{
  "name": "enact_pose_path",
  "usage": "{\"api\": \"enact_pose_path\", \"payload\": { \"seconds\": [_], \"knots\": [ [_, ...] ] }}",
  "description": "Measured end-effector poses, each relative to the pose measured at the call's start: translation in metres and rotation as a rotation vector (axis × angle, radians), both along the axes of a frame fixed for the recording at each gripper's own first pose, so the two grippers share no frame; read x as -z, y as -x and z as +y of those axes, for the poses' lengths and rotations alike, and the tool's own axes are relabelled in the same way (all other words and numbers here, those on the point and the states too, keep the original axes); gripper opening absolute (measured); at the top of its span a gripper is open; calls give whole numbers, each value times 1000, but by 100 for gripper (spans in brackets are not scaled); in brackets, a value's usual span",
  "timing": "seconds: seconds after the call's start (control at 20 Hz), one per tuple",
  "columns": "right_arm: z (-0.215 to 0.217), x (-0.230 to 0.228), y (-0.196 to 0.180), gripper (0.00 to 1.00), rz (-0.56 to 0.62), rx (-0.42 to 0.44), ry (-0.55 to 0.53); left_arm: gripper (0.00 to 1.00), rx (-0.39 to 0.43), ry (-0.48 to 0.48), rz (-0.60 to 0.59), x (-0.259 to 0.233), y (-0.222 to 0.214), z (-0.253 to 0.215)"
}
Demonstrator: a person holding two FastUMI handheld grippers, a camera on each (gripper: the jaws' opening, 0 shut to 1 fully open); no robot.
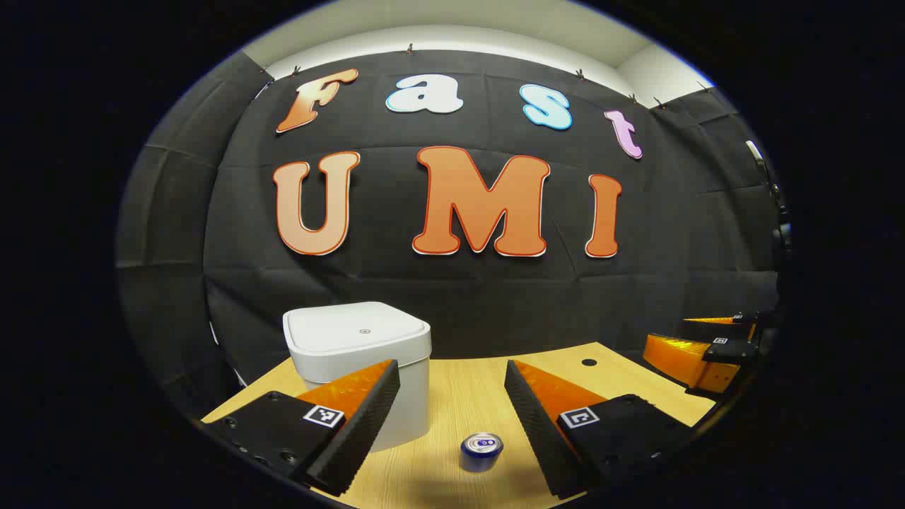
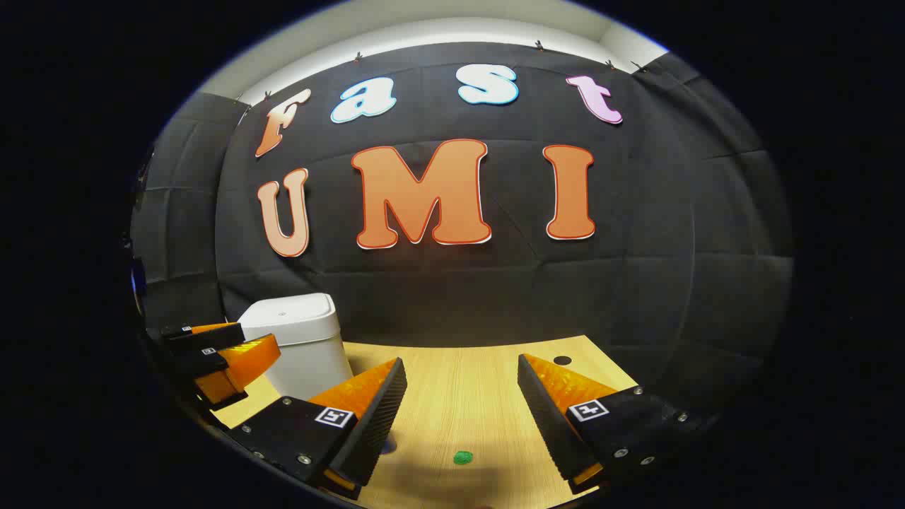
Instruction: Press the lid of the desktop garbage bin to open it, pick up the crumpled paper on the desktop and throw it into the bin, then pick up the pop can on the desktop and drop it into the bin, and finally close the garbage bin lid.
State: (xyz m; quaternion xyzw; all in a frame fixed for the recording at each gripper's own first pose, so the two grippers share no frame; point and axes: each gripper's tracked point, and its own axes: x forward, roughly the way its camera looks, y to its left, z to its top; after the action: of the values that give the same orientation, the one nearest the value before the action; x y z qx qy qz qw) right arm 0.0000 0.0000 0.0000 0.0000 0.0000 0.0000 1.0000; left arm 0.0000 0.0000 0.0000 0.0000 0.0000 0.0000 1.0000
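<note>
The white desktop bin stands at the left on the wooden table, its lid down flat. A blue pop can stands upright just right of the bin, low between my left gripper's fingers. My left gripper is open and holds nothing. The right gripper view has the bin at the left and a small green crumpled paper on the table, low between the fingers. My right gripper is open and holds nothing.
The light wooden table has a small dark hole near its back right corner. Each view has the other gripper at its edge: the right gripper at the far right, the left gripper beside the bin.
</note>
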Motion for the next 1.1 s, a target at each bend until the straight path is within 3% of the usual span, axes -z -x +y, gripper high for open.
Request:
{"api": "enact_pose_path", "payload": {
  "seconds": [1.1],
  "knots": [
    [0, 6, 2, 94, 24, 3, -14, 95, 3, 25, 19, 8, 5, 3]
  ]
}}
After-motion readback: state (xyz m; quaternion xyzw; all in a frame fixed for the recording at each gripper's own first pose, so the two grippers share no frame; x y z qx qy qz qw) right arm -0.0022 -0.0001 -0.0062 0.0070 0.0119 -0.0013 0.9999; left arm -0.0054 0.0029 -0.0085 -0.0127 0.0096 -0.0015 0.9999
